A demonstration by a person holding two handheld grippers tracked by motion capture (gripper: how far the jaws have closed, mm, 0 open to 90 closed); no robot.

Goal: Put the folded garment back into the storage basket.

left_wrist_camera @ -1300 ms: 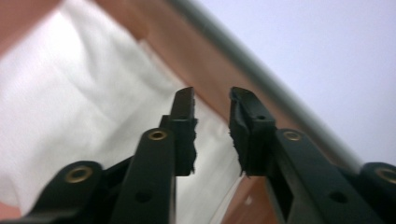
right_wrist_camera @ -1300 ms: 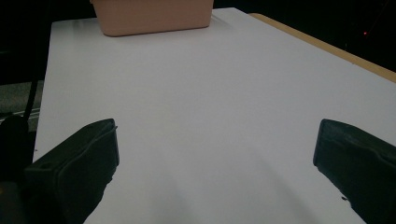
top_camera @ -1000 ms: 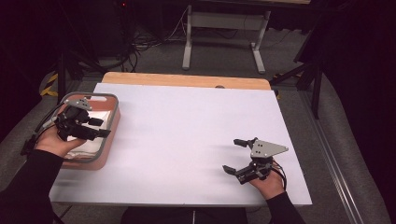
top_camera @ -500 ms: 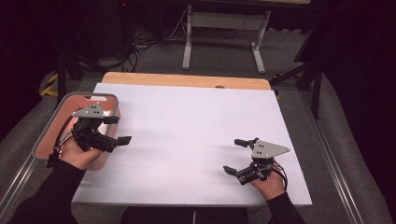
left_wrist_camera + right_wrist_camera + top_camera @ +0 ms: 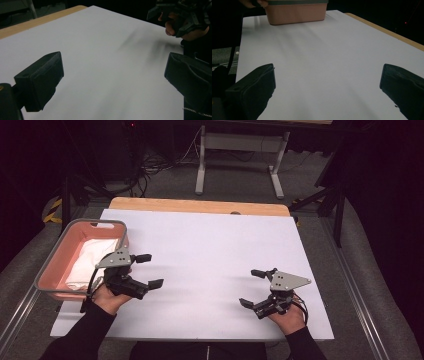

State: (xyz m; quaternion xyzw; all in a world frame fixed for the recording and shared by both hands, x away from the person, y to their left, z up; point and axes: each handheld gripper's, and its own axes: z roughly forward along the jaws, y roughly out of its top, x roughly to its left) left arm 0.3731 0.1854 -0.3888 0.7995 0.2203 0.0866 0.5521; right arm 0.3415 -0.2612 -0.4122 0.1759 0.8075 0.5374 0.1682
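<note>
My left gripper (image 5: pixel 151 270) hovers over the white table surface (image 5: pixel 210 250), just right of a pink bin (image 5: pixel 56 262) with a grey rim. Its jaws have just been opening and now stand wide apart with nothing between them, as the left gripper view (image 5: pixel 112 72) confirms. A white cloth (image 5: pixel 95 257) lies crumpled inside the bin. My right gripper (image 5: pixel 249 288) rests low near the table's front right, open and empty. Its wide-set jaws frame bare table in the right gripper view (image 5: pixel 327 82).
The bin sits at the table's left edge and appears far off in the right gripper view (image 5: pixel 295 12). A wooden strip (image 5: pixel 200 206) runs along the table's far edge. Beyond it stand metal table legs (image 5: pixel 202 165) and cables on the floor.
My left gripper has come out of the bin and moved right and toward the person, over the white surface. The white cloth now shows in the bin. The right gripper has not moved.
</note>
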